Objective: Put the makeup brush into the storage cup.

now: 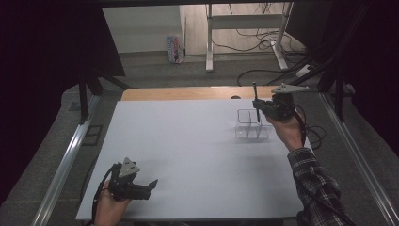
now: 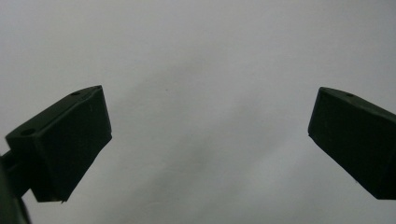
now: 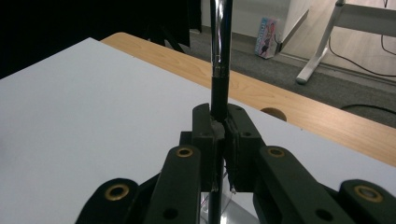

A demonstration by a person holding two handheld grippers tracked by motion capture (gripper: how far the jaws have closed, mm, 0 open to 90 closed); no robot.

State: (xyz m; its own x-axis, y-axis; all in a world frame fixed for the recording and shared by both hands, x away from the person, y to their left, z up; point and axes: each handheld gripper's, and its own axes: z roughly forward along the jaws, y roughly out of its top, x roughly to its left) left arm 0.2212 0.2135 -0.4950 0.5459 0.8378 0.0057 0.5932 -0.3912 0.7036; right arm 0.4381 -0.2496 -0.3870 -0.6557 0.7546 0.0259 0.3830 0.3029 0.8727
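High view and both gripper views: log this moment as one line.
right gripper: shut on pen, upright over clear organizer | left gripper: open, holds nothing, near table front edge

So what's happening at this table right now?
A person works at a white table with a tool in each hand. The right tool is shut on a thin upright rod, black below and shiny metal above, perhaps a pen or brush, held over a clear plastic compartmented holder near the table's far right. The rod's lower end hangs at the holder's rim. The left tool rests open at the near left edge, holding nothing.
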